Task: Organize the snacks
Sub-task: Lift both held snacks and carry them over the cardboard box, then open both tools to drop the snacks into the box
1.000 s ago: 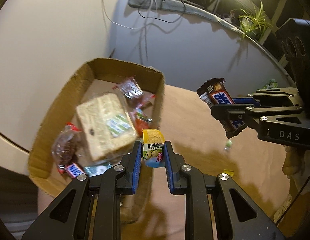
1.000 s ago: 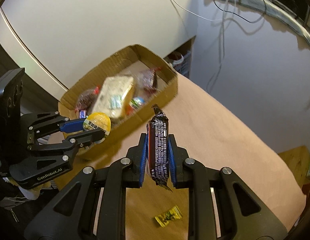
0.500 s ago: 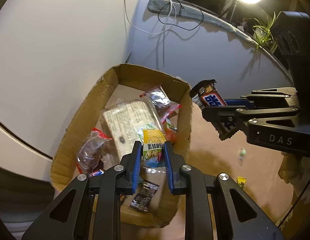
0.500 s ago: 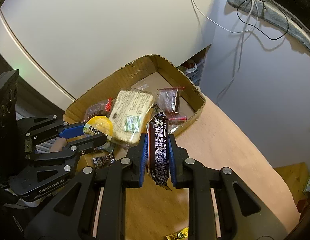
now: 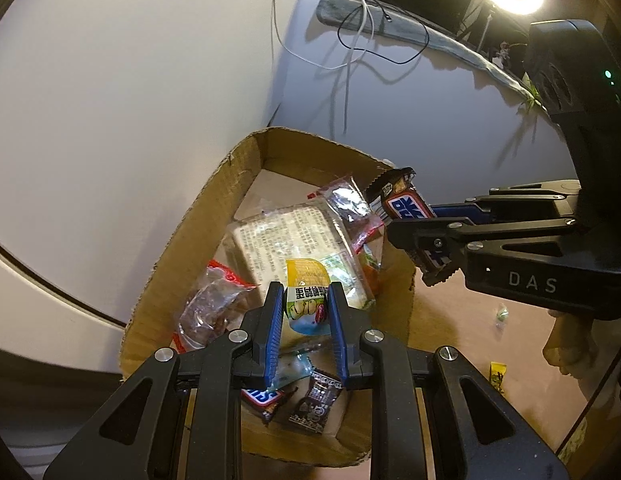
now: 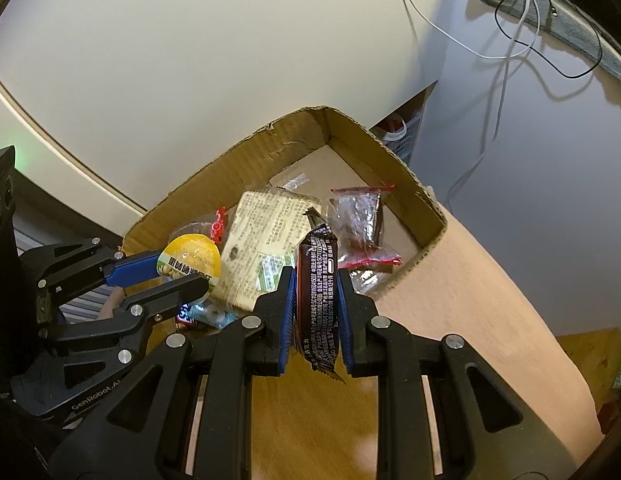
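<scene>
The cardboard box point(image 5: 214, 216) at the table's far edge is already crowded with packets. The right gripper point(image 6: 315, 312) pinches a chocolate bar point(image 6: 317, 292) over its near wall, so a release here might tip it outside. The left gripper point(image 5: 304, 320) clamps a jelly cup point(image 5: 306, 300) above the box's near end.
</scene>
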Demonstrator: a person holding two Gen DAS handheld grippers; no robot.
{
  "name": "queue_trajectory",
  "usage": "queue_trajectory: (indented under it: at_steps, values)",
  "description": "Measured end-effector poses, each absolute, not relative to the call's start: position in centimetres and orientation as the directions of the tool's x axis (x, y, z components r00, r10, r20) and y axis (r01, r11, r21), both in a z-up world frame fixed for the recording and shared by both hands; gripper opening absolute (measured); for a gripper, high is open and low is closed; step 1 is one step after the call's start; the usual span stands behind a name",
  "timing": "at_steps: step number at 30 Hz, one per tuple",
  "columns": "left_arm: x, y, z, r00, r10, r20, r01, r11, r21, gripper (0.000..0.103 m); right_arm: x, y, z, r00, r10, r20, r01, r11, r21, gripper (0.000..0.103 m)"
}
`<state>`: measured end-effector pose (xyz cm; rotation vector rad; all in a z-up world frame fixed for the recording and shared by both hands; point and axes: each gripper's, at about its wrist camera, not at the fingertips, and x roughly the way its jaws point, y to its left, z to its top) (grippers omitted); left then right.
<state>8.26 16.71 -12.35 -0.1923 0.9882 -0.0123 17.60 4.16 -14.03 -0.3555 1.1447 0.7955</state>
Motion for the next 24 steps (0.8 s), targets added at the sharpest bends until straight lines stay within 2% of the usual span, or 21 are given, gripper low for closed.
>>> queue_trajectory:
  at_steps: [15, 16, 17, 18, 19, 20, 21, 24]
  values:
    - [8.9, 17.5, -12.5, 0.541, -0.073, -0.838, -0.102, 0.983, -0.152, 0.021, 18.8, 5.3, -14.2, 0.169, 0.382, -0.908, -0.718, 0.679, 0.152, 0.020]
    - [8.9, 17.5, -12.5, 0.539, -0.071, -0.839, -0.104, 0.983, -0.150, 0.024, 18.8, 5.3, -14.2, 0.171, 0.382, -0.908, -0.719, 0.679, 0.150, 0.020]
    - [9.0, 17.6, -12.5, 0.538, -0.066, -0.840, -0.108, 0.983, -0.147, 0.027, 18.9, 5.4, -14.2, 0.175, 0.382, -0.907, -0.719, 0.679, 0.148, 0.023]
    - [9.0, 17.6, -12.5, 0.539, -0.063, -0.840, -0.111, 0.983, -0.144, 0.035, 19.0, 5.4, -14.2, 0.178, 0.382, -0.907, -0.718, 0.680, 0.146, 0.031]
    - [9.0, 17.7, -12.6, 0.540, -0.060, -0.840, -0.113, 0.983, -0.143, 0.038, 19.0, 5.4, -14.1, 0.184, 0.381, -0.906, -0.717, 0.683, 0.141, 0.038]
    - [9.0, 17.7, -12.6, 0.540, -0.058, -0.839, -0.115, 0.983, -0.142, 0.039, 19.1, 5.3, -14.0, 0.196, 0.380, -0.904, -0.715, 0.686, 0.134, 0.050]
    - [8.9, 17.8, -12.6, 0.540, -0.055, -0.840, -0.116, 0.983, -0.140, 0.039, 19.1, 5.3, -13.8, 0.204, 0.382, -0.901, -0.714, 0.688, 0.130, 0.057]
    - [8.8, 17.8, -12.6, 0.537, -0.051, -0.842, -0.118, 0.984, -0.134, 0.039, 19.2, 5.1, -13.6, 0.216, 0.381, -0.899, -0.710, 0.693, 0.123, 0.059]
